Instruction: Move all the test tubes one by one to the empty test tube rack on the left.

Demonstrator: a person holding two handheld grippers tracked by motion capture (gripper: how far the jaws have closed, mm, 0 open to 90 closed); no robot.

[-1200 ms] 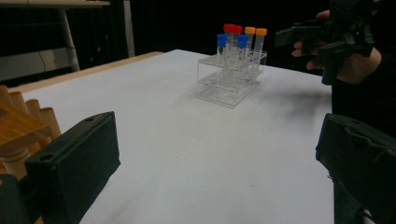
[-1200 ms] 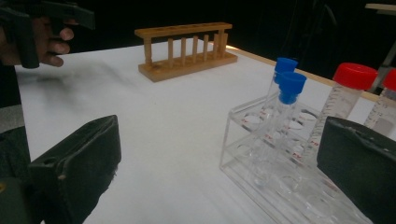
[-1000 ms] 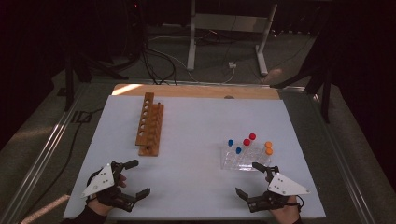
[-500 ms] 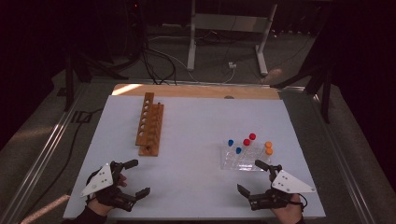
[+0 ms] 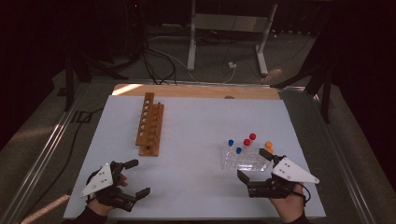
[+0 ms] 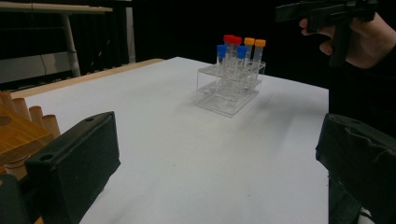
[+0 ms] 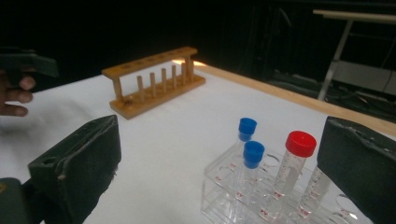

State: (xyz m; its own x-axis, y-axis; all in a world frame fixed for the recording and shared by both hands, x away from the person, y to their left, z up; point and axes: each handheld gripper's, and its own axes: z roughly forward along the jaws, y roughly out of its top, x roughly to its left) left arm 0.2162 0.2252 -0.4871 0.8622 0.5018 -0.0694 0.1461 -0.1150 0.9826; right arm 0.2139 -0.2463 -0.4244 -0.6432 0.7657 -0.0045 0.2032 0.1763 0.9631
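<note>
A clear plastic rack (image 5: pixel 243 162) stands at the right of the white table and holds tubes with blue caps (image 5: pixel 230 142), red caps (image 5: pixel 252 136) and orange caps (image 5: pixel 268 144). My right gripper (image 5: pixel 252 163) is open just in front of this rack, with one finger beside its right end. In the right gripper view my right gripper (image 7: pixel 219 163) frames two blue-capped tubes (image 7: pixel 253 154) and a red-capped tube (image 7: pixel 300 144). An empty wooden rack (image 5: pixel 149 126) lies left of centre. My left gripper (image 5: pixel 137 177) is open near the front left edge, holding nothing.
In the left gripper view the clear rack (image 6: pixel 229 88) stands far ahead, and the other hand with its gripper (image 6: pixel 336 14) is at top right. The wooden rack's pegs (image 6: pixel 18 116) are close on the left. Bare white table (image 5: pixel 196 140) lies between the racks.
My right gripper has moved a little forward, closer to the clear rack. The left gripper has hardly moved.
</note>
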